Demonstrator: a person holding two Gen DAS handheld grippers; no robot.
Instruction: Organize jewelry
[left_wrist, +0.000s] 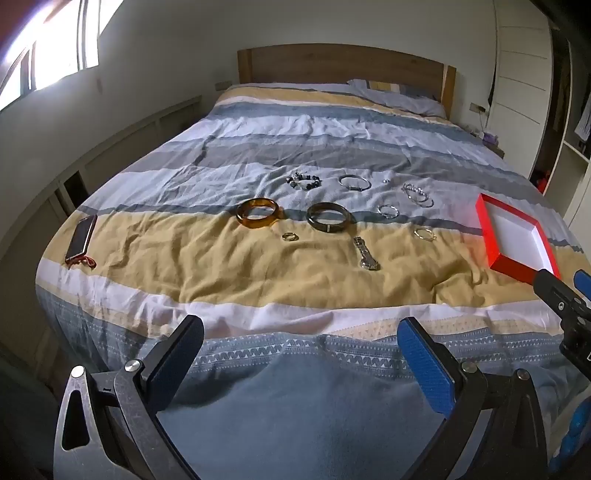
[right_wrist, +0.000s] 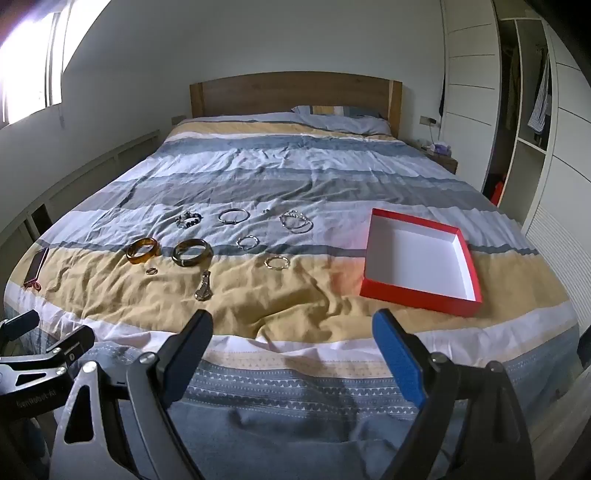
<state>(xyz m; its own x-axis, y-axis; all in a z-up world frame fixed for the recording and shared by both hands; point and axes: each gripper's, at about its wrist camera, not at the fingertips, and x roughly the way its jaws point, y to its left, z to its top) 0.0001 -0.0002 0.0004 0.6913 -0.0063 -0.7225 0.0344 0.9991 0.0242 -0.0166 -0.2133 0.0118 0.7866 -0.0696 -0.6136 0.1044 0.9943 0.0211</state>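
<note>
Several pieces of jewelry lie spread on the striped bedspread: an amber bangle (left_wrist: 258, 213) (right_wrist: 143, 250), a dark bangle (left_wrist: 328, 216) (right_wrist: 192, 252), a small ring (left_wrist: 290, 236), a metal watch strap (left_wrist: 365, 254) (right_wrist: 204, 285), a beaded bracelet (left_wrist: 304, 181), a silver bangle (left_wrist: 354, 182) and thin silver and gold bracelets (left_wrist: 418, 194). An empty red box (right_wrist: 375, 284) with a white inside lies to the right (left_wrist: 484, 227). My left gripper (left_wrist: 301, 341) is open and empty, at the foot of the bed. My right gripper (right_wrist: 293, 334) is open and empty, just short of the box.
A phone (left_wrist: 82, 237) with a red strap lies at the bed's left edge. A wooden headboard (left_wrist: 343, 62) and pillow stand at the far end. A wardrobe (right_wrist: 532, 122) and a nightstand stand to the right, a low shelf to the left.
</note>
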